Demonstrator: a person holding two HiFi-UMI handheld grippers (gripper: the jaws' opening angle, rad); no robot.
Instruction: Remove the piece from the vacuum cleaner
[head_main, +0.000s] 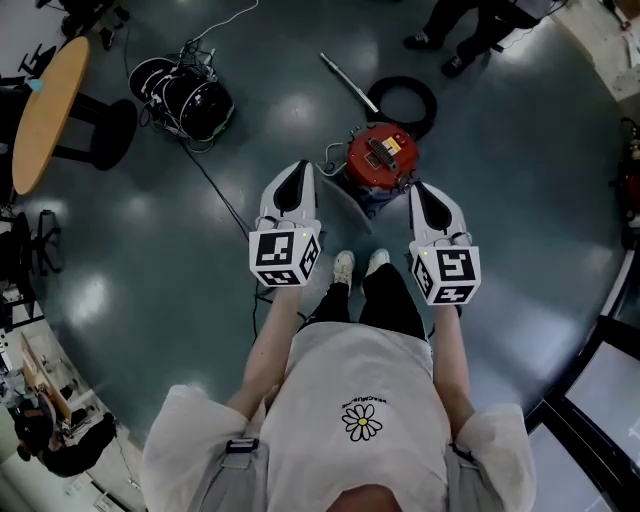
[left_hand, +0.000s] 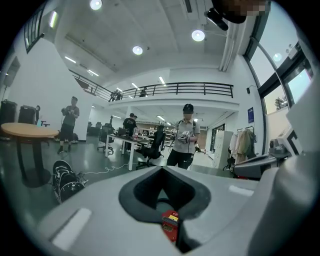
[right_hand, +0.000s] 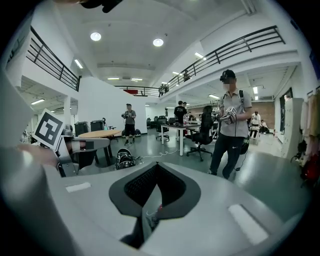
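Nearest are the person's white shoes (head_main: 358, 266) on the dark floor (head_main: 500, 220). The left gripper (head_main: 296, 170) and right gripper (head_main: 425, 190) are held out in front, each w/ jaws clenched together and nothing between them. Just ahead, btw. the two tips, the red vacuum cleaner (head_main: 381, 155) stands on the floor; neither gripper touches it. Behind it lie a black coiled hose (head_main: 402, 100) and a metal tube (head_main: 348, 80). Farther left is a round wooden table (head_main: 45, 105).

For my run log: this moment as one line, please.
left hand-held gripper: shut, empty | right hand-held gripper: shut, empty | vacuum cleaner: on floor, untouched
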